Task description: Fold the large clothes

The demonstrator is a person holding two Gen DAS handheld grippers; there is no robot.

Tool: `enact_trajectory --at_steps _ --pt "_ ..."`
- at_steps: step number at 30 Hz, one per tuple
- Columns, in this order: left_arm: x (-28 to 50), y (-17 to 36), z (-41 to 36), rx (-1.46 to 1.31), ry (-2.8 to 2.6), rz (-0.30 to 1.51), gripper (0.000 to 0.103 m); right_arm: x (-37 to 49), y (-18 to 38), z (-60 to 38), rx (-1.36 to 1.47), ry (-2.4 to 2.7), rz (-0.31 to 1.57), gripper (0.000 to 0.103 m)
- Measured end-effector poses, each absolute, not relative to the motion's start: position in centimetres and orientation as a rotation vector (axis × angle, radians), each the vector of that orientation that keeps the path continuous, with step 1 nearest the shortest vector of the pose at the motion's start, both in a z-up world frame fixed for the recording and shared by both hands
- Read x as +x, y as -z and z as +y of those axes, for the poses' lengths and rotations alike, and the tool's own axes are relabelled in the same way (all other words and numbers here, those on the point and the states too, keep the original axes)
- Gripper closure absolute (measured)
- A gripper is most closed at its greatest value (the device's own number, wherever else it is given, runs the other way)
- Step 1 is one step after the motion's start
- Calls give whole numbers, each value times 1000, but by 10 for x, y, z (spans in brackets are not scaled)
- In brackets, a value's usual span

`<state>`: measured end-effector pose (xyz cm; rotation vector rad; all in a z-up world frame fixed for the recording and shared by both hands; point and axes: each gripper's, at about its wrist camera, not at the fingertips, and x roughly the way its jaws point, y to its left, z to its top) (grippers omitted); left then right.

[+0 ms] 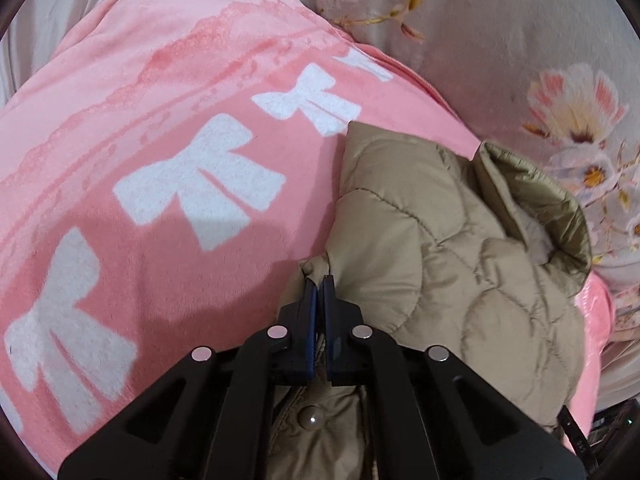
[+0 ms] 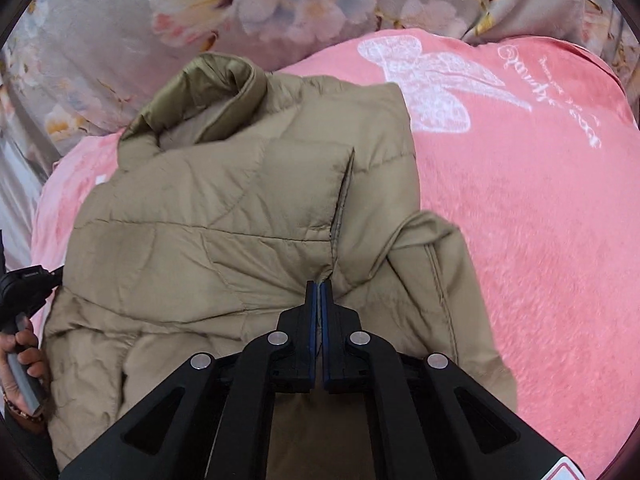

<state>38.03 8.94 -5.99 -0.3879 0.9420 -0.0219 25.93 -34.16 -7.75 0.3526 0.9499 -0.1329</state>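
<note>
A khaki quilted puffer jacket (image 2: 224, 208) lies partly folded on a pink blanket, its collar (image 2: 208, 92) at the far end. In the left wrist view the jacket (image 1: 460, 248) fills the right side, with a snap button (image 1: 311, 418) showing below the fingers. My left gripper (image 1: 319, 280) is shut on a fold of the jacket's edge. My right gripper (image 2: 319, 286) is shut on a pinch of the jacket fabric near a seam flap (image 2: 344, 200). The left gripper's handle and the hand holding it (image 2: 24, 344) show at the left edge of the right wrist view.
The pink blanket (image 1: 160, 160) with white bows, and a white butterfly (image 2: 432, 84) in the right wrist view, covers the bed. A grey floral bedsheet (image 2: 240, 4) lies beyond it, also in the left wrist view (image 1: 520, 60).
</note>
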Motion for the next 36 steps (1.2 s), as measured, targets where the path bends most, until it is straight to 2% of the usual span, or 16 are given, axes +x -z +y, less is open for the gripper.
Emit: enact_trajectory --at_steps 9,10,16,20,22,26,31,36 --pt "377 68 55 -118 -58 909 100 261 81 -325 233 181 962 103" --pt "375 66 52 -88 -64 904 100 259 79 -325 233 179 963 100" --pt "343 24 61 -75 14 862 99 227 26 -318 224 200 862 90" --pt "350 -10 32 -110 104 832 94 255 -5 -273 191 89 822 90" --pt "360 -6 6 -99 163 874 87 277 3 -248 149 57 866 90" --pt "373 28 -26 -68 175 973 87 298 37 -233 162 49 948 90" --pt "363 44 -33 1 152 934 87 290 64 -230 155 57 952 97" --pt "355 60 -40 57 140 887 87 289 73 -226 153 61 933 97"
